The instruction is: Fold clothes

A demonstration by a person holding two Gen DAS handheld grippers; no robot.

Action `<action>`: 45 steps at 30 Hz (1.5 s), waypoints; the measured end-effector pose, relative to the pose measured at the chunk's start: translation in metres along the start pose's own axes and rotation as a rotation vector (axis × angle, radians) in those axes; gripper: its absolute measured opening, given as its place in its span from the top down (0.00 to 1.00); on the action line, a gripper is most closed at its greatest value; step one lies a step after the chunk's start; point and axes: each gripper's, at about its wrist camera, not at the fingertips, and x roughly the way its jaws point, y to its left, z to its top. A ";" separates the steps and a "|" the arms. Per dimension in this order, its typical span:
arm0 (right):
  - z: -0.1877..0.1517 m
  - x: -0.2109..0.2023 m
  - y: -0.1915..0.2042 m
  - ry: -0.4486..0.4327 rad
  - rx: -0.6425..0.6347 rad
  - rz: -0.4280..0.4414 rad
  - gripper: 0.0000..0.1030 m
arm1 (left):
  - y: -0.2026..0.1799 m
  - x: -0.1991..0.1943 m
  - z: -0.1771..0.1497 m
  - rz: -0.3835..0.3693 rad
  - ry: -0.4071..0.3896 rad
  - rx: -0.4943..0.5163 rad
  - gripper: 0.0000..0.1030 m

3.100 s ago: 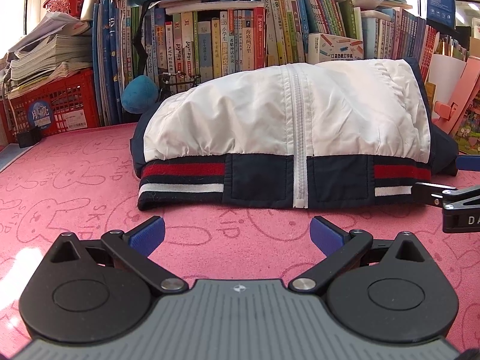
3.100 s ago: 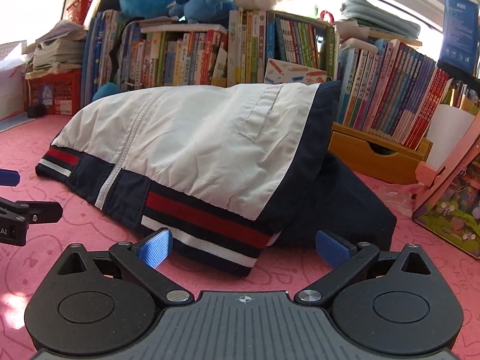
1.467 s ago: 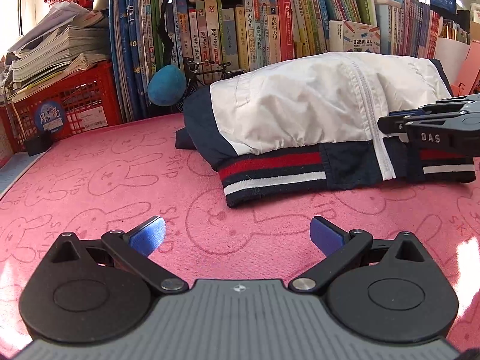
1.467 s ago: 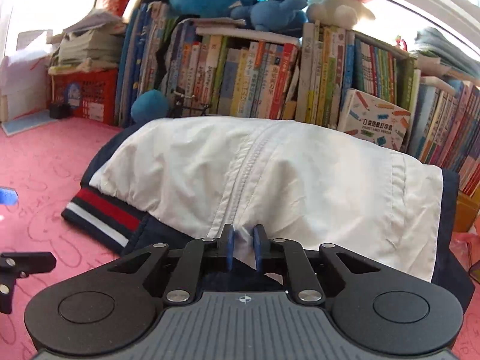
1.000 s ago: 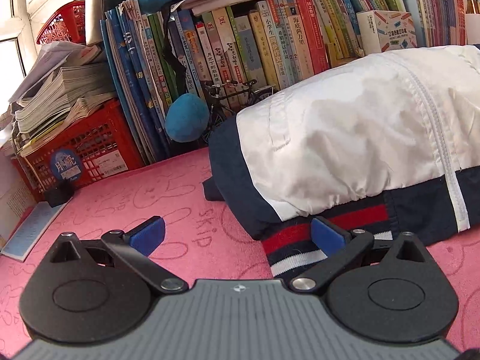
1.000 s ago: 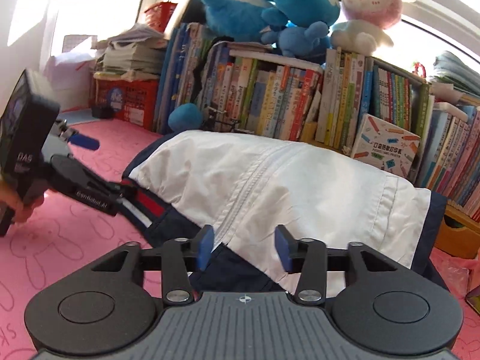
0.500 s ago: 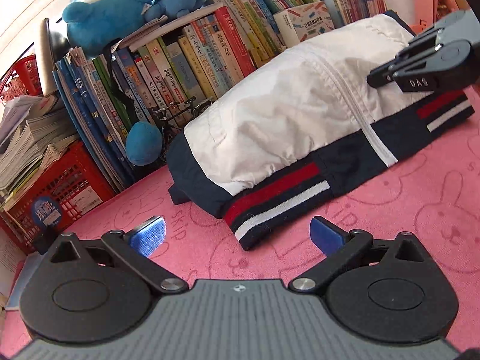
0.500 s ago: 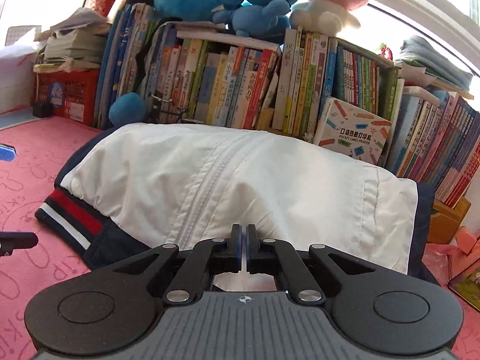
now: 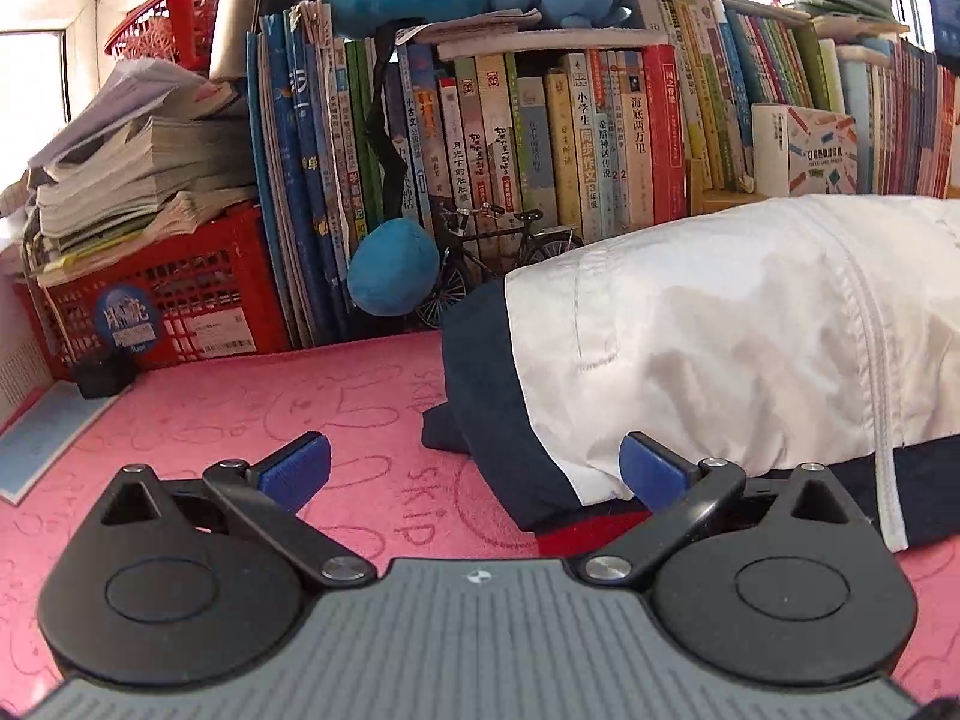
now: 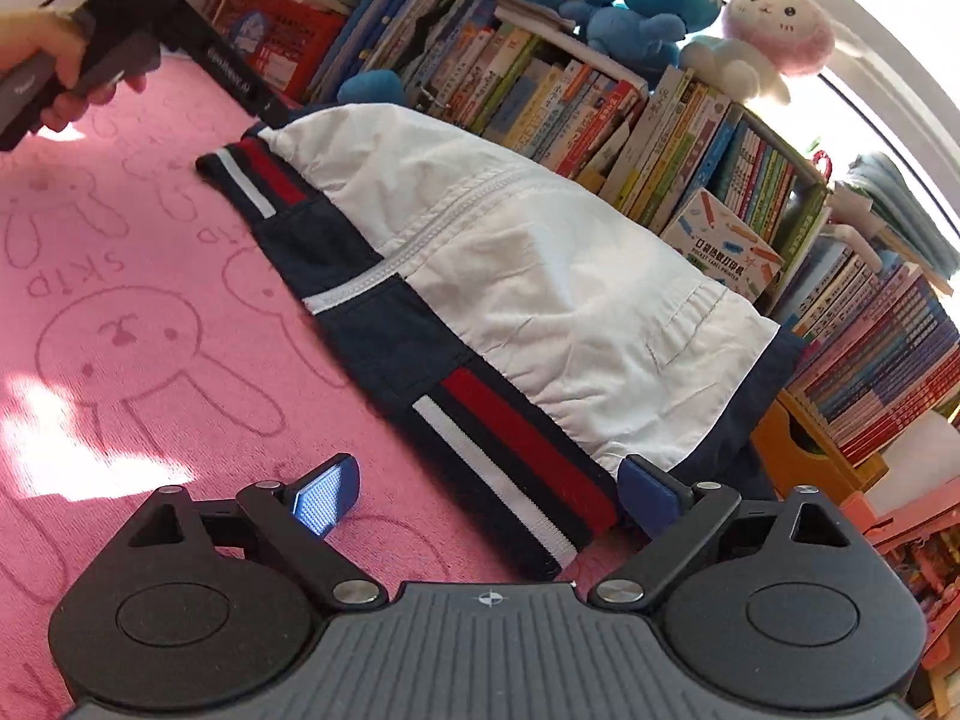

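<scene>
So the folded jacket (image 10: 540, 276) lies on the pink mat (image 10: 120, 324), far edge close to the book row (image 9: 576, 138), open mat on the near side. Right gripper (image 10: 486, 495) has just been opening, jaws wide, hem corner between them, pads not pressing. Left gripper (image 9: 474, 468) wide too, at the other end. Only the right view shows the hand (image 10: 42, 54) holding the left tool. Mat reads "SKIP".

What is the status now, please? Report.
Both grippers open, left gripper and right gripper at opposite ends of the folded jacket. Nothing held. Nothing in the way.
</scene>
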 end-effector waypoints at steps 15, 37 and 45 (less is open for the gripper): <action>0.027 0.029 -0.066 -0.060 0.323 -0.104 0.83 | -0.108 -0.015 -0.058 -0.122 -0.056 0.546 0.00; 0.004 0.016 -0.005 -0.092 0.119 0.092 0.12 | -0.020 0.009 0.021 0.220 -0.115 0.034 0.00; 0.018 0.035 -0.044 -0.061 0.333 -0.189 0.01 | -0.016 -0.004 0.022 0.224 -0.152 0.065 0.00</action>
